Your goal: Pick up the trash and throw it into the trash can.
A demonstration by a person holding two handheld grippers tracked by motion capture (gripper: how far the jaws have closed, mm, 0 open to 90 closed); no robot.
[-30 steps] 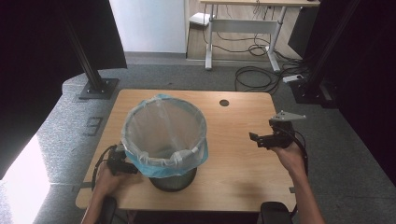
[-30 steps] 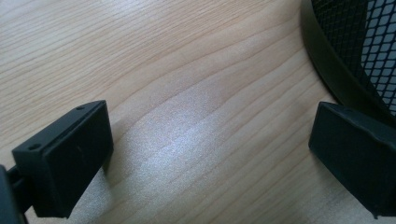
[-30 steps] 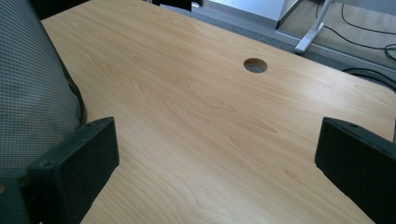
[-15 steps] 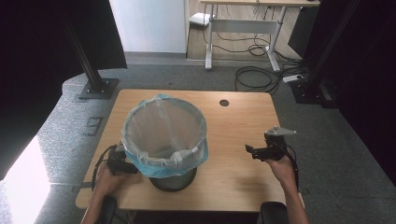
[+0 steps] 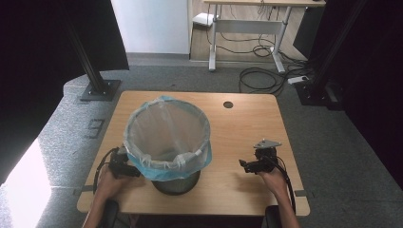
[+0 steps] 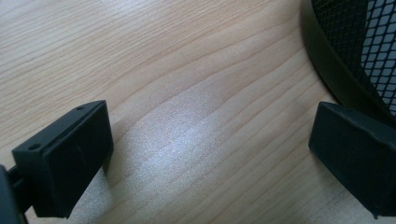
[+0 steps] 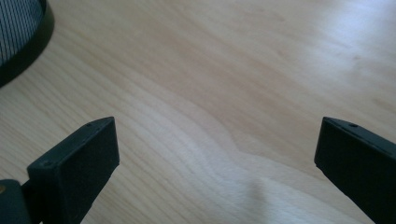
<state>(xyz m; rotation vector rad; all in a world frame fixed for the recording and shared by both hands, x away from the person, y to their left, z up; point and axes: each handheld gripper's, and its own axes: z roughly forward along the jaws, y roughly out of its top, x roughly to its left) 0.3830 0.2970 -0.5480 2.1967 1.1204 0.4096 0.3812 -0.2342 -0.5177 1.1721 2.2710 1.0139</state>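
Observation:
A black mesh waste bin (image 5: 175, 183) lined with a clear and blue plastic bag (image 5: 167, 133) stands on the wooden table (image 5: 247, 123), left of centre. My left gripper (image 5: 124, 166) rests low on the table beside the bin's left side, jaws wide open with bare wood between them; the bin's black base rim (image 6: 329, 70) lies by its right jaw. My right gripper (image 5: 248, 165) is held low over the table to the right of the bin, open and empty, with the bin's base (image 7: 21, 42) at the far left of its view.
A round cable hole (image 5: 228, 104) sits in the table's far right part. Grey carpet surrounds the table, with black stand bases (image 5: 97, 90) at left and cables (image 5: 261, 78) beyond. The table's right half is bare wood.
My right gripper has moved down and toward the bin, from the table's right edge to low over the wood near the front. The left gripper and the bin have stayed put.

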